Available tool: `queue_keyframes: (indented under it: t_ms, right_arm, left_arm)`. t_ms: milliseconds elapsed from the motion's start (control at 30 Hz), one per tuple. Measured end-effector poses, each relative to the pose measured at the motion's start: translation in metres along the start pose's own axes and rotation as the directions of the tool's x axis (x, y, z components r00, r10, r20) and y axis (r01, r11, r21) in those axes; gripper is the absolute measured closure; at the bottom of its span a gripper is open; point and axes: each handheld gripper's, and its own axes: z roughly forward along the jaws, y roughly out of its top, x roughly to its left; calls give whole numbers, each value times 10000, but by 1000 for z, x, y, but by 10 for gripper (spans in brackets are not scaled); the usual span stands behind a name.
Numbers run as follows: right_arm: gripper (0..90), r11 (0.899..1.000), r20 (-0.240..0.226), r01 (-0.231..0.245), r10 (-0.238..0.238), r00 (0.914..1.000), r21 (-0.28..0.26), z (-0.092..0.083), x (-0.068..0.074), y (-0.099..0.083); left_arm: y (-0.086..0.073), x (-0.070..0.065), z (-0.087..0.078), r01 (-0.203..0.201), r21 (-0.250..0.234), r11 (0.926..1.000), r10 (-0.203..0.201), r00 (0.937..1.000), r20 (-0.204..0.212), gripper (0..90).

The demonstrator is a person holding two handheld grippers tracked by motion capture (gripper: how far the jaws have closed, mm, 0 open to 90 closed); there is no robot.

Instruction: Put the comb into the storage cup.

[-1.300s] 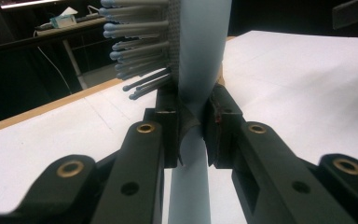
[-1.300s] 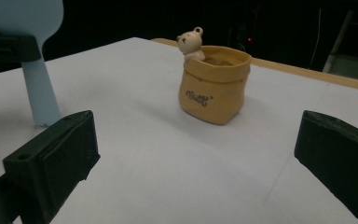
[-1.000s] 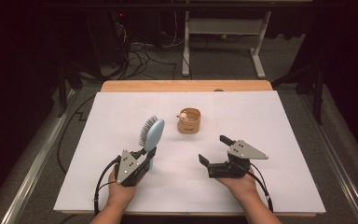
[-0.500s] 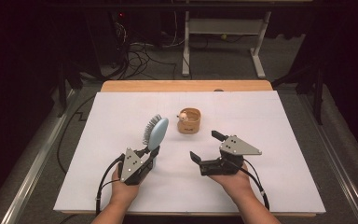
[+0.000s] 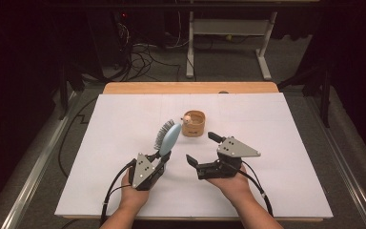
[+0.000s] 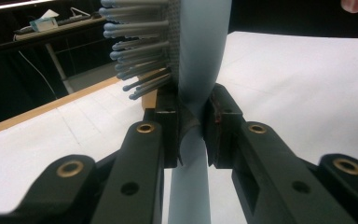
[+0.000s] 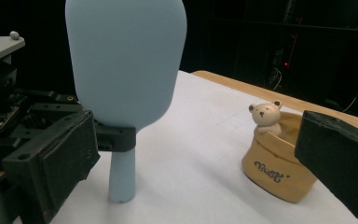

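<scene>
A light blue hairbrush (image 5: 169,135) stands upright off the white table, bristles (image 6: 140,51) facing left. My left gripper (image 5: 165,155) is shut on its handle (image 6: 190,140), just below the head. My right gripper (image 5: 202,149) hovers to the brush's right, open, with nothing between its jaws. In the right gripper view the brush's smooth back (image 7: 126,60) rises at the left, clamped by the other gripper's jaw. A small tan cup with a bear figure (image 5: 193,124) sits on the table beyond both grippers, and the cup (image 7: 275,163) lies ahead of my right gripper (image 7: 191,154), toward its right jaw.
A white sheet (image 5: 286,157) covers the table, with a wooden strip (image 5: 190,88) along the far edge. Beyond it are a dark floor with cables (image 5: 143,52) and a white desk frame (image 5: 228,28). Metal rails run along both sides.
My right gripper has moved left and a little up, closer to the brush. The brush and left gripper have shifted slightly to the right.
</scene>
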Motion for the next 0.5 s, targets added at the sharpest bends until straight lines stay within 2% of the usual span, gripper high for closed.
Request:
queue_keyframes:
  t_ms: [133, 200, 500]
  right_arm:
    - [1, 10000, -132, -45, 44, 9999, -81, 3, 3, 1]
    - [1, 9999, -185, -56, 54, 9998, -103, 5, 4, 2]
    - [1, 9998, -316, -94, 89, 9995, -160, 12, 9, 7]
  left_arm:
    - [0, -5, 3, -26, 19, 10000, 26, 10000, 75, 776]
    - [1, -7, 4, -166, 60, 9998, 166, 9998, 65, 776]
    - [3, -11, 6, -276, 15, 9996, 276, 9996, 50, 776]
